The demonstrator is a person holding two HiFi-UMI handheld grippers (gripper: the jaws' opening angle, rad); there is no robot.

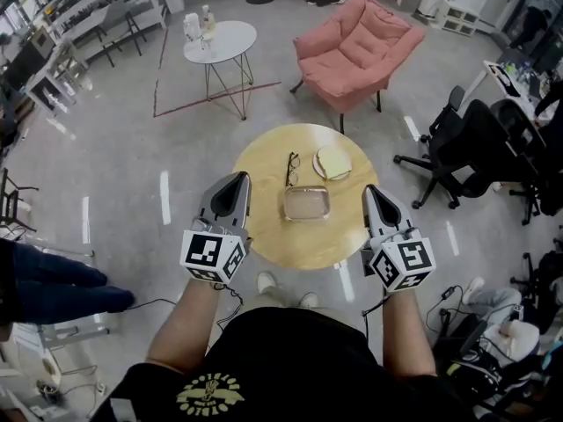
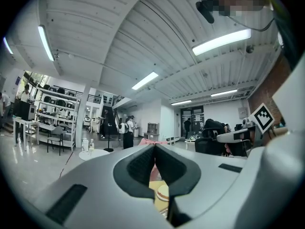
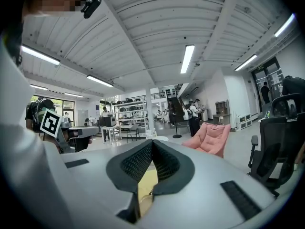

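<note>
A round wooden table (image 1: 264, 227) stands in front of me. On it lie a pair of dark-framed glasses (image 1: 291, 167), a round cream pad (image 1: 332, 162) and a clear rectangular tray (image 1: 306, 203). My left gripper (image 1: 238, 180) hovers over the table's left edge and my right gripper (image 1: 369, 192) over its right edge, both held level above the top. Each is shut with nothing between its jaws. In the left gripper view the closed jaws meet at my left gripper (image 2: 154, 148), with the cream pad (image 2: 163, 193) showing below them. In the right gripper view my right gripper (image 3: 151, 144) shows the yellow tabletop (image 3: 145, 182) beneath.
A pink armchair (image 1: 356, 47) sits behind the table and a white round side table (image 1: 220, 40) with bottles at the back left. Black office chairs (image 1: 466, 143) crowd the right. A person's dark sleeve (image 1: 53, 284) reaches in from the left. Red tape lines (image 1: 215, 98) mark the floor.
</note>
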